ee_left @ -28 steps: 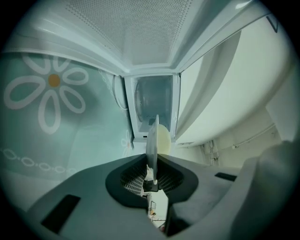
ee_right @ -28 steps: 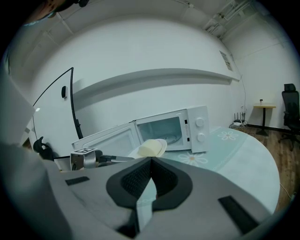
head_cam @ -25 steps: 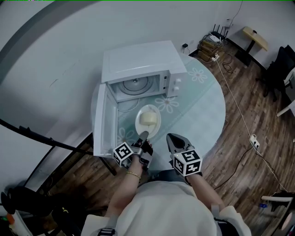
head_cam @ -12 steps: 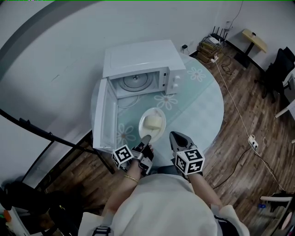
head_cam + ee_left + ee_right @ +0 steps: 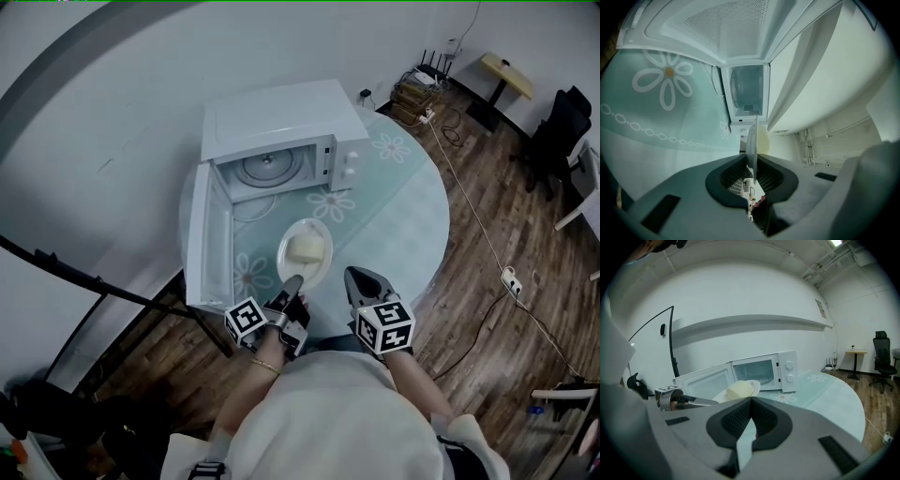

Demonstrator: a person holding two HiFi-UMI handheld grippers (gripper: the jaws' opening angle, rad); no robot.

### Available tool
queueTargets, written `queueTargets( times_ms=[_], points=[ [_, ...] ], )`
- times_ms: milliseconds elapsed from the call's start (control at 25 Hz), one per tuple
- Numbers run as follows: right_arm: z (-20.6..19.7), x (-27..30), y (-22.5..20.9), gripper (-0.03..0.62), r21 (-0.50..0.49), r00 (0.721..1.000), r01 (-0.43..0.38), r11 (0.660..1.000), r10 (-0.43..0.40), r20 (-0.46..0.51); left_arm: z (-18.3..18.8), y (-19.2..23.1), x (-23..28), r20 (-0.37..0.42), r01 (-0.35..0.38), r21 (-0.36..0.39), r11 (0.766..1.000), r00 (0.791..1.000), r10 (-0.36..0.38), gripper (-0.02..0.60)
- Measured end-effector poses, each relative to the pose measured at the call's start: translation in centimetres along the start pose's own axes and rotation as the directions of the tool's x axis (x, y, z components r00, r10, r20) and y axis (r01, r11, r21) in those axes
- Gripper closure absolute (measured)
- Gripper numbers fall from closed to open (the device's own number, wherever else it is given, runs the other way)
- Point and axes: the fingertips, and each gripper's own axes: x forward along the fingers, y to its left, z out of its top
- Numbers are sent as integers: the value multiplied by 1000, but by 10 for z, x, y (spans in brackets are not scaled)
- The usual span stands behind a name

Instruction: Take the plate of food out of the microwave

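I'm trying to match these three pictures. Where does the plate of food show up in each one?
Head view: plate at centre, in front of the open microwave.
Left gripper view: plate low centre, edge-on between the jaws.
Right gripper view: plate left of centre, above the jaws.
Shared landmark: the white microwave, door open, in all three.

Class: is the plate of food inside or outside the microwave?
Outside: the left gripper holds the plate in front of the open microwave.

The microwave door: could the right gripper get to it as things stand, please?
Probably not directly. The open microwave door stands out to the left, and the left gripper, closed on the rim of the plate of food, lies between it and the right gripper, which would have to cross over them.
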Motion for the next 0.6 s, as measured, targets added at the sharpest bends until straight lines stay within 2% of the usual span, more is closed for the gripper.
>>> queueTargets(
  times_ms=[480,600],
  points=[
    [-6,0,5,588,-19,1000,-7,1000,7,-18,-6,7,2,-29,-24,-8,1000,999,24,528],
    [-7,-1,5,588,-19,1000,-5,1000,4,-21,-6,7,2,-30,-8,-17,1000,1000,8,528]
  ],
)
